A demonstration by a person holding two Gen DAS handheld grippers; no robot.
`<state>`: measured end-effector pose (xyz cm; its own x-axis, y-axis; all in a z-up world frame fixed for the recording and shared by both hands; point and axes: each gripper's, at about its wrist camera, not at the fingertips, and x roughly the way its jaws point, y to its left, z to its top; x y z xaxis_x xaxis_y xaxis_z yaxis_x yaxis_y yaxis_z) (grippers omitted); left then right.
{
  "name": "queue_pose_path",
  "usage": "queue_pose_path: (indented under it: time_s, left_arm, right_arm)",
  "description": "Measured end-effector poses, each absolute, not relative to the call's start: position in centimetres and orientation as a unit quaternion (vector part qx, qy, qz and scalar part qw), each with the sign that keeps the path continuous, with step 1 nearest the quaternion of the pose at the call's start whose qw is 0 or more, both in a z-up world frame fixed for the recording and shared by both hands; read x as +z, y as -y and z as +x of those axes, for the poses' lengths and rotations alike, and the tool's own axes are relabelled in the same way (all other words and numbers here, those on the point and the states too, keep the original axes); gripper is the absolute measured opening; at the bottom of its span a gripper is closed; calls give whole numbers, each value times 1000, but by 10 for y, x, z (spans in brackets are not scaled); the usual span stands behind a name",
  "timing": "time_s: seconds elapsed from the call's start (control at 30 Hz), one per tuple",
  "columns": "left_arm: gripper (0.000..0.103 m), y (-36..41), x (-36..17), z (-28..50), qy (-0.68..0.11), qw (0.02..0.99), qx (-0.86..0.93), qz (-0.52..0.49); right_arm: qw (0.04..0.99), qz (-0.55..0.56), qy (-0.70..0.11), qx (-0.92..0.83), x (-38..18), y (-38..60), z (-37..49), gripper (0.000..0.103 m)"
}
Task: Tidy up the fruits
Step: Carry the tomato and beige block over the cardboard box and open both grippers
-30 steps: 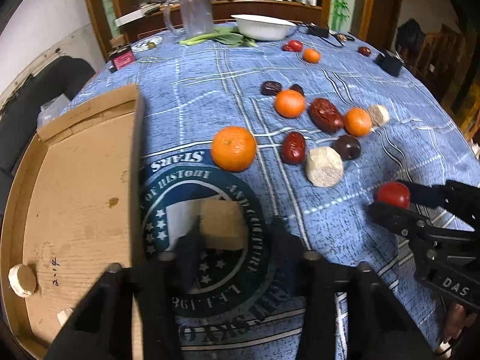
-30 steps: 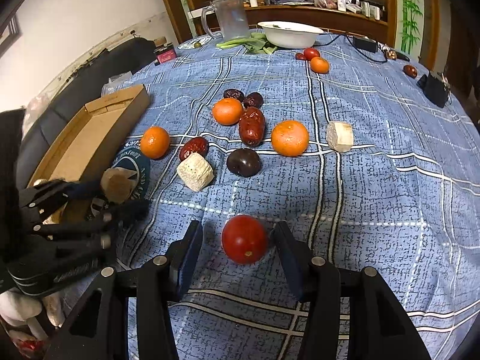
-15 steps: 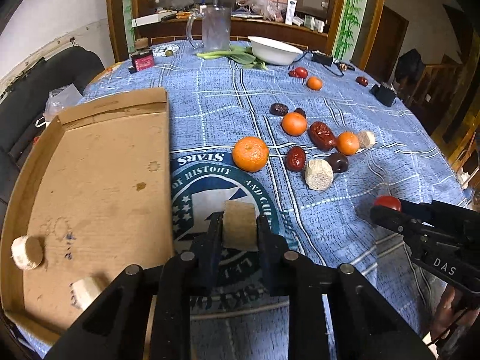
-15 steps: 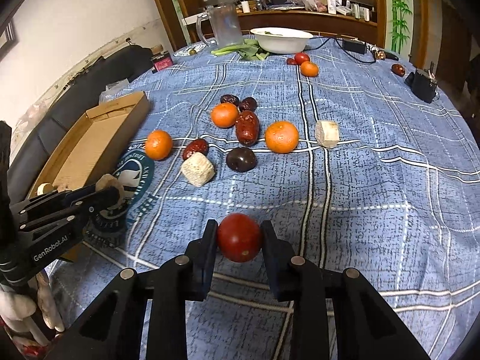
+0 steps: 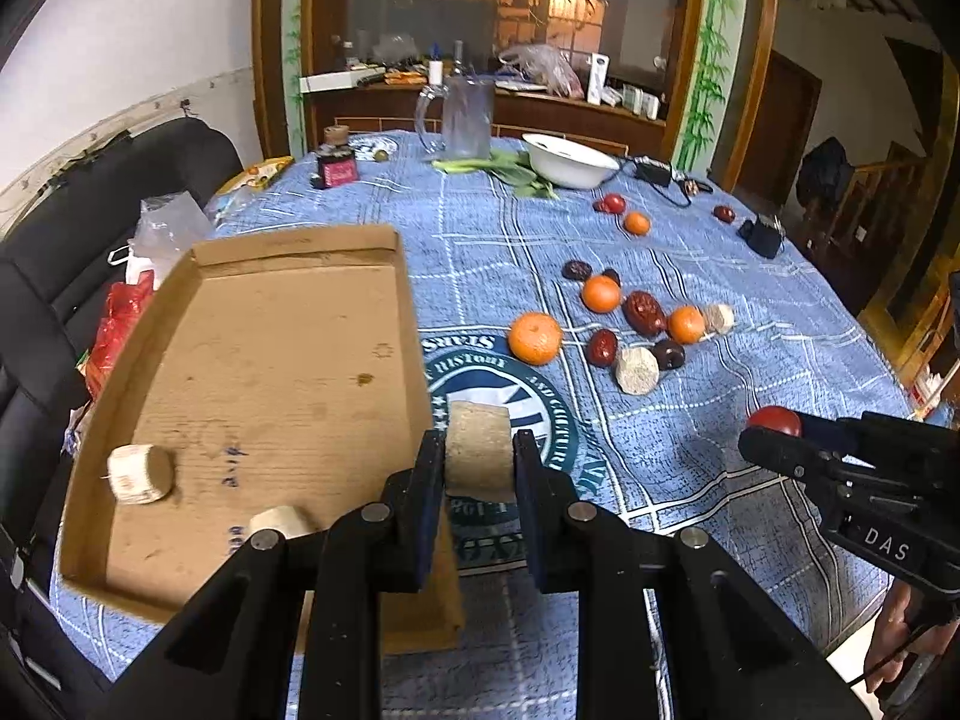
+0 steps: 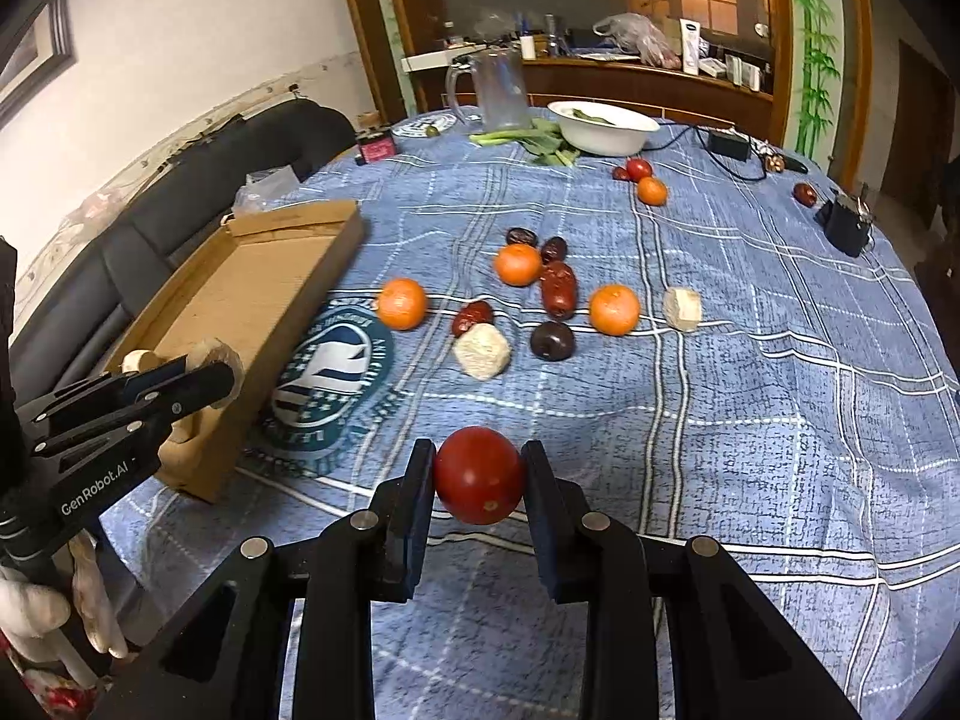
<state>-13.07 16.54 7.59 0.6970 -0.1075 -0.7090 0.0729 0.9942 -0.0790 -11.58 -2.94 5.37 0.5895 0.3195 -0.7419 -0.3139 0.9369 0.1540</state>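
— Left tool (image 5: 479, 461), what has it got?
— Both fingers are pressed on a tan cork-like block (image 5: 478, 449), held above the table (image 5: 750, 276) at the lower middle of the left wrist view, just right of the cardboard tray (image 5: 270, 360). From the right wrist view the same tool (image 6: 204, 372) sits at the left edge, over the tray's near end.

— And the right tool (image 6: 478, 477)?
— Closed tight on a red tomato (image 6: 479, 474), lifted off the blue checked cloth, low in the centre of its own view. In the left wrist view it shows at the right edge (image 5: 774, 432), the tomato (image 5: 774, 420) peeking above the black fingers.

— What lies in the tray?
— Two pale blocks: one (image 5: 139, 474) at the left side, another (image 5: 282, 521) near the bottom, partly hidden behind the tool.

— Where is the remaining fruit?
— Clustered mid-table, right of centre: three oranges (image 6: 401, 303), (image 6: 517, 264), (image 6: 614, 309), several dark red dates (image 6: 558, 289), a dark plum (image 6: 552, 340), and two more pale blocks (image 6: 482, 351), (image 6: 683, 309). Further back, a small tomato (image 6: 638, 168) touches a small orange (image 6: 651, 191).

— Anything at the far end?
— A white bowl (image 6: 606, 127), green leaves (image 6: 528, 138) beside it, and a glass mug (image 6: 501, 90).
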Motion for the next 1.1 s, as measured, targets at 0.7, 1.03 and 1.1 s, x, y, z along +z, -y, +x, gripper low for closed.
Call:
queue_pose_path:
  time_s: [0.7,1.03,1.1]
  left_arm:
    - [22,-318,72,-66,-433,897,72,-46]
    - [22,-325,47,-46,-475,875,84,-30]
    - [22,-326,41,-44,-482,872,86,-31]
  right_arm:
    - [841,-49,-440,311,45,-160,-60,32]
    - [814,-42,-488,311,13,-186,-26,32]
    - [812,-41,-492,310,9,-188,-25,32]
